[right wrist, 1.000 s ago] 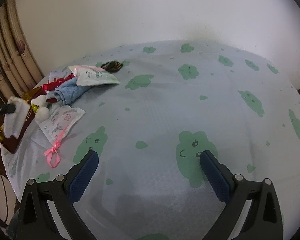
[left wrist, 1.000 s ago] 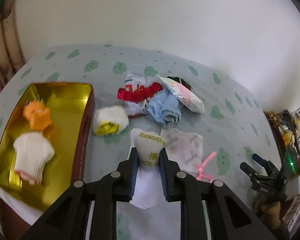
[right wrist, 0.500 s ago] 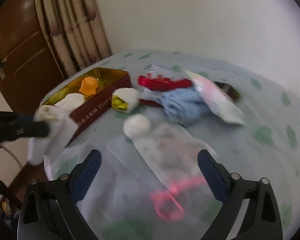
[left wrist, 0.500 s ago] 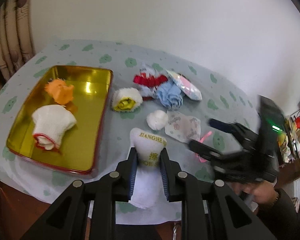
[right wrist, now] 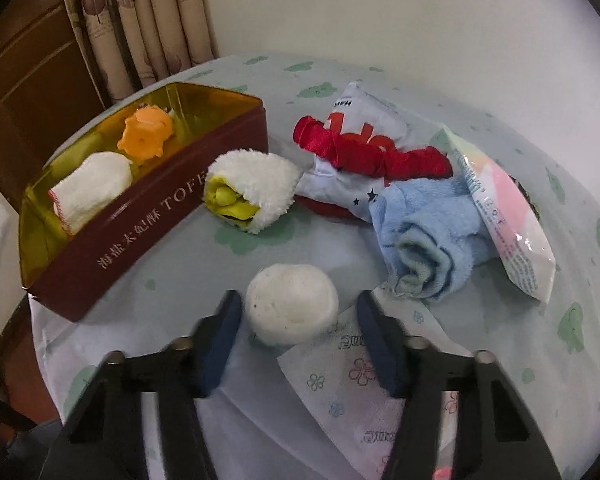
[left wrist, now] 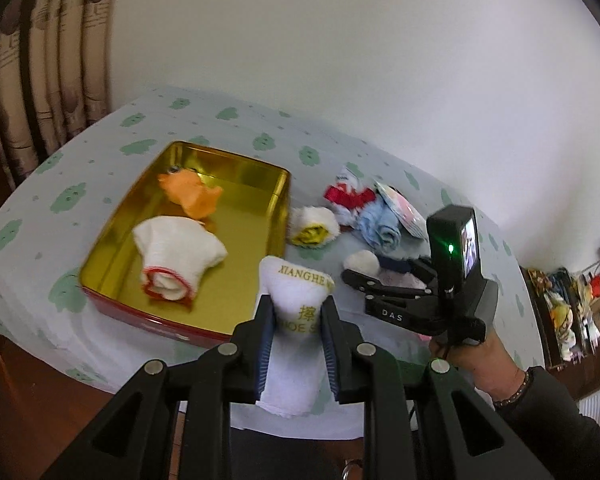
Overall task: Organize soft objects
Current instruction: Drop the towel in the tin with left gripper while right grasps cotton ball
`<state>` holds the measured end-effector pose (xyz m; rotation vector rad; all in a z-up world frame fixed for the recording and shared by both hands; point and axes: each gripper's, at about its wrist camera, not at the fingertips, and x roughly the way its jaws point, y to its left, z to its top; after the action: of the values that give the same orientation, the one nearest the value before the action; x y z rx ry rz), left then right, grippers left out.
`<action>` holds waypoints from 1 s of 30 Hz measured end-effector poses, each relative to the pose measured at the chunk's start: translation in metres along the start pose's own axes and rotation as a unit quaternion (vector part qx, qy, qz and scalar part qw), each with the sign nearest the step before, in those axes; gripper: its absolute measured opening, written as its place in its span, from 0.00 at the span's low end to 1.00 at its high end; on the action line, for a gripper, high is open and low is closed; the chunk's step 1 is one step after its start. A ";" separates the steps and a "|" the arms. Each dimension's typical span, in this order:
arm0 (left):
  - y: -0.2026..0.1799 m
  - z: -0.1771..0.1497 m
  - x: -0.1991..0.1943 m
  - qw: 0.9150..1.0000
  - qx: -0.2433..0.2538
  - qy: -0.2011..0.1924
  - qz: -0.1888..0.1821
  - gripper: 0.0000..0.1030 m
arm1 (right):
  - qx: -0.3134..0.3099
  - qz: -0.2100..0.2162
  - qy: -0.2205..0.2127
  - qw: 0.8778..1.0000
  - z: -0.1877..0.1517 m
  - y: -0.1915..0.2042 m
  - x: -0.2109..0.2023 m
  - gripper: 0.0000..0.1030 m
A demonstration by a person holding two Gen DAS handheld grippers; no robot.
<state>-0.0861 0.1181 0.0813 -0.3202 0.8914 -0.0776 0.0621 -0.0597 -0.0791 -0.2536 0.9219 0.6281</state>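
Two grippers under my control: the left gripper [left wrist: 296, 316] is clamped on a white terry cloth pouch [left wrist: 298, 308] beside the gold tin [left wrist: 278, 216], while the right gripper [right wrist: 298, 324], jaws just closing, brackets a round white foam ball [right wrist: 292, 304] without pressing it.
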 end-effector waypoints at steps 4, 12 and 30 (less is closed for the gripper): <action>0.015 0.008 -0.009 1.000 -0.010 -0.012 0.013 0.22 | 0.011 0.007 -0.014 1.000 -0.003 0.000 -0.008 0.22; 0.034 0.041 0.007 0.999 0.003 -0.021 0.050 0.24 | 0.048 0.039 -0.097 0.993 -0.027 0.021 -0.063 0.22; 0.034 0.112 0.154 0.998 0.027 0.025 0.056 0.39 | 0.090 0.042 -0.106 0.989 -0.058 0.001 -0.096 0.22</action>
<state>0.0951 0.1472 0.0201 -0.2183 0.9543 -0.0067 -0.0195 -0.1236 -0.0355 0.0143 0.7802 0.6312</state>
